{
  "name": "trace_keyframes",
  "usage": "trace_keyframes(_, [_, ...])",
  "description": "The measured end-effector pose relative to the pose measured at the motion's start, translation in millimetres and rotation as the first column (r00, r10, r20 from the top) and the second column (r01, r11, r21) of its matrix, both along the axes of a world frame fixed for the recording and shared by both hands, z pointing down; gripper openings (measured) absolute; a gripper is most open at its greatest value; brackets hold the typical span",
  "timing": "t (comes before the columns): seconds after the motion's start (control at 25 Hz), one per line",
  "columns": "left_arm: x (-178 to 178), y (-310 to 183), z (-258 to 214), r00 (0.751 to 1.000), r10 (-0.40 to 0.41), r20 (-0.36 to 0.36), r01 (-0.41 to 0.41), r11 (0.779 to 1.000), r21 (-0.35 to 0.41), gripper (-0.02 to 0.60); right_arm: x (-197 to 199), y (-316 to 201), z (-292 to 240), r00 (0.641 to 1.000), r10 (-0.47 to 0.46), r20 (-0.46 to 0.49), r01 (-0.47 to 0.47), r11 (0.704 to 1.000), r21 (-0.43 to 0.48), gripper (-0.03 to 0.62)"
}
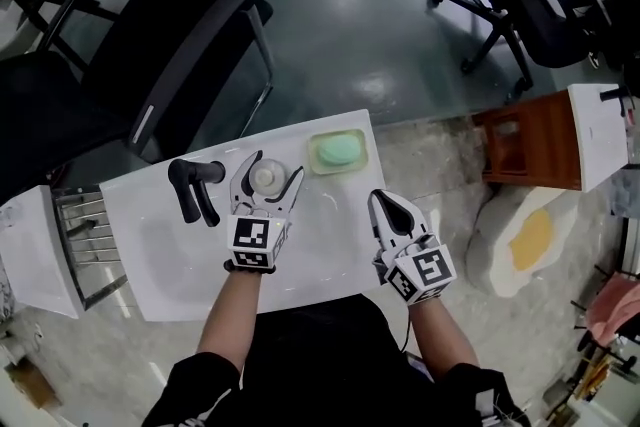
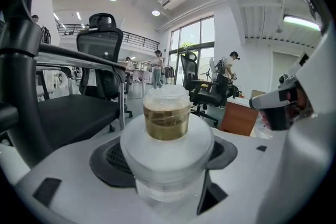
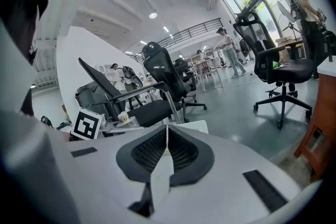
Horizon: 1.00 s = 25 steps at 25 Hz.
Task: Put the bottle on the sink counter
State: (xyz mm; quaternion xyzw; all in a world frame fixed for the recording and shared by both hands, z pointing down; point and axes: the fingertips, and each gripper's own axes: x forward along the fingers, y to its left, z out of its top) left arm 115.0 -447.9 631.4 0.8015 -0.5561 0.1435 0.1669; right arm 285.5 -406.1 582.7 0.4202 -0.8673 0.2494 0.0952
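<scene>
We've got the left gripper [image 1: 275, 167] clamped on the upright bottle [image 1: 266, 177], just above the sink counter [image 1: 160, 255]; right gripper [image 1: 380, 201] closed, empty.

Surface: white sink counter [image 1: 165, 260], set at an angle.
Left end: metal slatted rack [image 1: 88, 233].
Back edge: black faucet [image 1: 193, 187].
Far right corner: pale green soap dish [image 1: 338, 152].

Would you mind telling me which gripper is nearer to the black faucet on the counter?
Left. The left gripper, holding the bottle, sits just right of the faucet; the right gripper is farther right, beyond it.
</scene>
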Motion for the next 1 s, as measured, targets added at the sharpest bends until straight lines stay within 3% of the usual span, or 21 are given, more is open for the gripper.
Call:
trace_keyframes(0.24, [-3.4,-22.4,5.4,0.998,-0.028,0.051,0.027,1.000,0.013,0.350,1.5,0.3,2.5,0.998,-0.065,-0.004,0.065,0.998,0.005,0.032])
trace_keyframes(0.68, [-17.4,-40.0,24.2,0.990,-0.101,0.094,0.101,0.995,0.004,0.350,7.4,6.1,-1.8,0.996,-0.090,-0.005,0.090,0.996,0.004,0.032])
trace_keyframes(1.0, [-8.8,-42.3,31.8,0.969,-0.096,0.228,0.095,0.995,0.016,0.350,6.1,6.4,-4.3,0.996,-0.094,-0.001,0.094,0.996,0.006,0.032])
